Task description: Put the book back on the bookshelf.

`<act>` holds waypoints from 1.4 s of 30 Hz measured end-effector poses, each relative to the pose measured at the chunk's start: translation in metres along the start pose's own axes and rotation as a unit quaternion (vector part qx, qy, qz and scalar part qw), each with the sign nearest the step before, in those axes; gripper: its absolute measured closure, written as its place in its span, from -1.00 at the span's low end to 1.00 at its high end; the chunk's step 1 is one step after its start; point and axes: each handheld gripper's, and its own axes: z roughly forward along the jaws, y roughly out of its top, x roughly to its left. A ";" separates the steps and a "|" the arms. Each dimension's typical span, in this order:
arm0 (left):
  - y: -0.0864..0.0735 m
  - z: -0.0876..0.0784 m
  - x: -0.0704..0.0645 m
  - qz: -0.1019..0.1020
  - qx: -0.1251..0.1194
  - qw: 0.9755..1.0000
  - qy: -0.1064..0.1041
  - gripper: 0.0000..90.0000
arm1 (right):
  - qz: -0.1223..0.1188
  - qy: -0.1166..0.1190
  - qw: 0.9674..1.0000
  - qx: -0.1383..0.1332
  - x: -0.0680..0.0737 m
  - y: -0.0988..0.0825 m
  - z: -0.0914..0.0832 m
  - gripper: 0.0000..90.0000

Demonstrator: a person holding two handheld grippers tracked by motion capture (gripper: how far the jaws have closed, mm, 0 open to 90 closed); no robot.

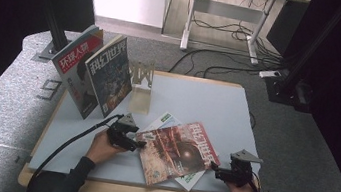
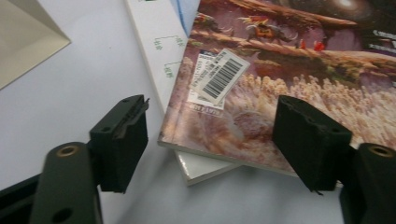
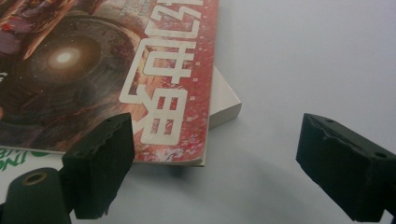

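At the near edge of the table, my left gripper [image 1: 137, 144] sits against the left corner of the red magazine [image 1: 178, 150]. In the left gripper view its jaws stand apart with that corner between them, one pad out over the bare table and the other above the cover; neither pad presses on paper, so I read it as released, framing the corner but not yet clamped. My right gripper [image 1: 215, 171] waits at the opposite end. In the right gripper view its jaws are spread wide, the magazine's red title corner lying beside one pad, the other pad over bare tabletop, nothing held.

The red magazine [image 3: 140, 70] lies flat and face up, skewed across a white book [image 2: 154, 51] underneath it, whose edge sticks out at both ends. Both rest on the table [image 1: 198, 102] close to me.

Farther back, two magazines already stand leaning at the table's left side: the one with the red masthead [image 1: 76, 65] and the blue-covered one [image 1: 111, 75] in front of it. Just beside them is a pale bookend [image 1: 140, 89], upright.

My judgement: roughly half the sorting is done, if the aim is to stand everything up by the bookend. The red magazine is not lifted yet, and the white book below is untouched. The next grab needs the left pads to close on the top magazine alone.
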 end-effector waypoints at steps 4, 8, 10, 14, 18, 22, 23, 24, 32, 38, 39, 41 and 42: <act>0.000 0.000 -0.001 -0.001 -0.002 1.000 -0.002 -0.33 | -0.001 0.007 1.000 0.000 0.002 -0.002 -0.001 -0.76; 0.000 0.001 -0.002 -0.002 -0.002 1.000 -0.007 -0.38 | -0.009 0.010 1.000 0.012 0.004 -0.006 -0.001 -0.76; 0.000 0.001 -0.002 -0.003 -0.002 1.000 -0.007 -0.38 | -0.007 0.009 1.000 0.011 0.005 -0.006 -0.001 -0.76; -0.001 0.001 -0.003 -0.005 -0.001 1.000 -0.007 -0.38 | -0.011 0.006 1.000 0.009 0.004 -0.006 -0.001 -0.78; -0.001 0.001 -0.005 -0.003 0.004 1.000 -0.007 -0.38 | -0.002 -0.001 1.000 0.006 0.003 -0.006 0.000 -0.78; -0.001 0.000 -0.008 -0.003 0.008 1.000 -0.008 -0.38 | -0.002 -0.010 1.000 0.004 0.001 -0.005 0.001 -0.77; -0.001 -0.001 -0.010 -0.003 0.009 1.000 -0.005 -0.38 | -0.002 -0.012 1.000 0.004 0.001 -0.004 0.002 -0.77; -0.002 -0.001 -0.010 -0.004 0.009 1.000 -0.004 -0.38 | -0.002 -0.011 1.000 0.004 0.000 -0.004 0.002 -0.77; -0.004 -0.003 -0.014 -0.009 0.011 1.000 0.002 -0.40 | -0.006 -0.017 1.000 0.006 -0.003 0.001 0.007 -0.76; -0.006 -0.006 -0.016 -0.009 0.016 1.000 0.004 -0.41 | -0.004 -0.016 1.000 0.008 -0.006 0.005 0.012 -0.75; -0.007 -0.007 -0.016 -0.010 0.016 1.000 0.003 -0.41 | -0.004 -0.015 1.000 0.008 -0.006 0.006 0.013 -0.75; -0.008 -0.008 -0.017 -0.012 0.016 1.000 0.002 -0.41 | -0.002 -0.013 1.000 0.010 -0.007 0.008 0.014 -0.75; -0.009 -0.008 -0.017 -0.013 0.016 1.000 0.002 -0.41 | -0.003 -0.012 1.000 0.009 -0.008 0.008 0.015 -0.75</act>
